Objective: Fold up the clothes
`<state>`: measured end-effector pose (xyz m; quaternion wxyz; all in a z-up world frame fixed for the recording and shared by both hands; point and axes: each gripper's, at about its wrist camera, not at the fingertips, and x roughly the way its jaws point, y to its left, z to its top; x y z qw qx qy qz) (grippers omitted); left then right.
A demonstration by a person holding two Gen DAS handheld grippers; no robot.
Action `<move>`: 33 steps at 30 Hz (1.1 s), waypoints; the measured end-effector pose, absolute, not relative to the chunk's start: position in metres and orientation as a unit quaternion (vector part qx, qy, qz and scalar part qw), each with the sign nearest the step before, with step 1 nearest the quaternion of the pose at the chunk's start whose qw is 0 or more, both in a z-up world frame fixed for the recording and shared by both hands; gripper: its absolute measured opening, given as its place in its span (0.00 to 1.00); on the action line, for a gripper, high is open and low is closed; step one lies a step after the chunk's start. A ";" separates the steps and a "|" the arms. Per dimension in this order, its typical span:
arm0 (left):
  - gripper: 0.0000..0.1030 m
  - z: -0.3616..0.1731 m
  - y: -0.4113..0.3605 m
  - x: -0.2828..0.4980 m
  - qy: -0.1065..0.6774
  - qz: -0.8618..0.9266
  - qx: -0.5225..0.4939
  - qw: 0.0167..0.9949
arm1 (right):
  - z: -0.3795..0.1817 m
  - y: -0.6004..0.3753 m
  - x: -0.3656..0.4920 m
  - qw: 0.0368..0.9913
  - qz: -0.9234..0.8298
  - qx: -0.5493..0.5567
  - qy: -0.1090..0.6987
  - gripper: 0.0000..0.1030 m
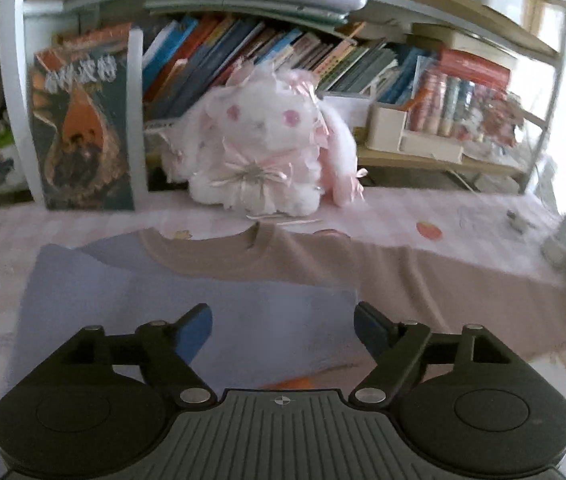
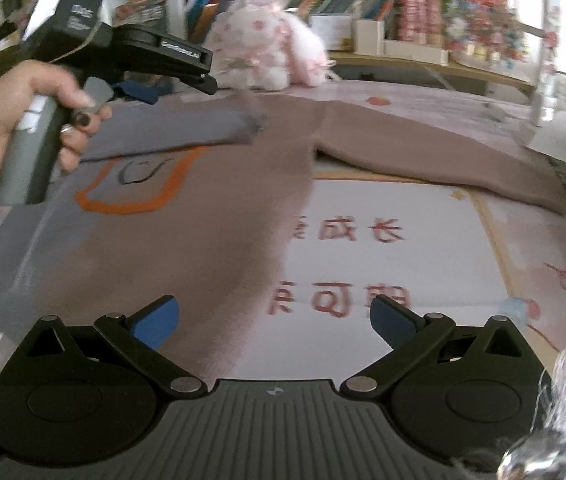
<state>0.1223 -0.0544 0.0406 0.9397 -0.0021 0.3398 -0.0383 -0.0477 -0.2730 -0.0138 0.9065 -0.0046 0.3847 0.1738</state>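
One sweater (image 2: pixel 187 248) lies flat, sleeve (image 2: pixel 443 156) pointing right.

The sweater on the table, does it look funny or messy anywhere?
A little lopsided. The sweater has one sleeve folded across its chest, over the top of the orange design, while the other sleeve lies stretched out over the pink tablecloth. Nothing looks torn or spilled.
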 end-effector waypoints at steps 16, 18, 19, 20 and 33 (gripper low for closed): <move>0.82 0.015 0.083 -0.013 0.386 0.120 0.010 0.915 | -0.015 -0.236 -0.040 0.901 0.157 0.003 0.405 0.95; 0.82 0.010 0.093 -0.018 0.394 0.120 -0.001 0.911 | -0.016 -0.236 -0.041 0.901 0.138 0.014 0.412 0.90; 0.82 0.007 0.098 -0.020 0.398 0.119 -0.007 0.910 | -0.017 -0.237 -0.042 0.900 0.129 0.022 0.416 0.86; 0.82 0.005 0.102 -0.021 0.403 0.115 -0.016 0.908 | -0.017 -0.237 -0.043 0.899 0.120 0.029 0.420 0.84; 0.64 -0.014 0.122 -0.032 0.420 0.052 -0.079 0.903 | -0.018 -0.224 -0.065 0.901 0.042 0.034 0.430 0.40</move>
